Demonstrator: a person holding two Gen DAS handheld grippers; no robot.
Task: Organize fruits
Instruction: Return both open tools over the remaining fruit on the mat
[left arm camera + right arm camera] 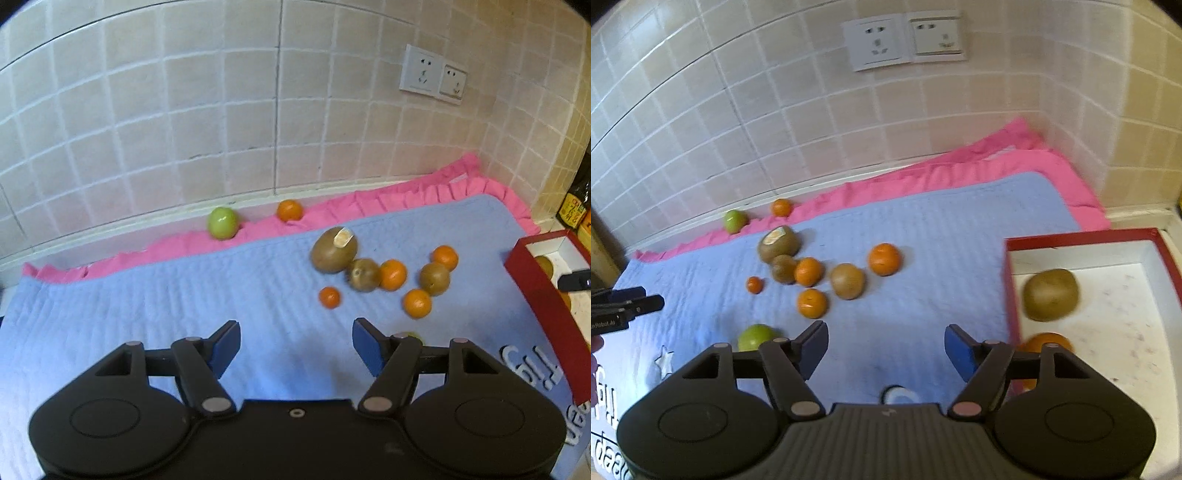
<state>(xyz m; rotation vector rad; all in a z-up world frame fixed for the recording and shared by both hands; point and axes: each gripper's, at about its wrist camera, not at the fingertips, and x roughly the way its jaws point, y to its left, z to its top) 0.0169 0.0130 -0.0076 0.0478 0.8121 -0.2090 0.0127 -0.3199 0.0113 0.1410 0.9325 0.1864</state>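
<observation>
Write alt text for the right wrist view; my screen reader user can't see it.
The open, empty right gripper hovers over a blue mat scattered with oranges, kiwis and green apples. At right, a red box holds a kiwi and an orange. Tiled wall behind.

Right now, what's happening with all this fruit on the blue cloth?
A person is sorting fruit with two hand-held grippers. Both the left gripper and right gripper are empty, jaws open, over the blue cloth. A kiwi and an orange already lie in the red box. Kiwis, oranges and green apples remain scattered on the cloth.
</observation>
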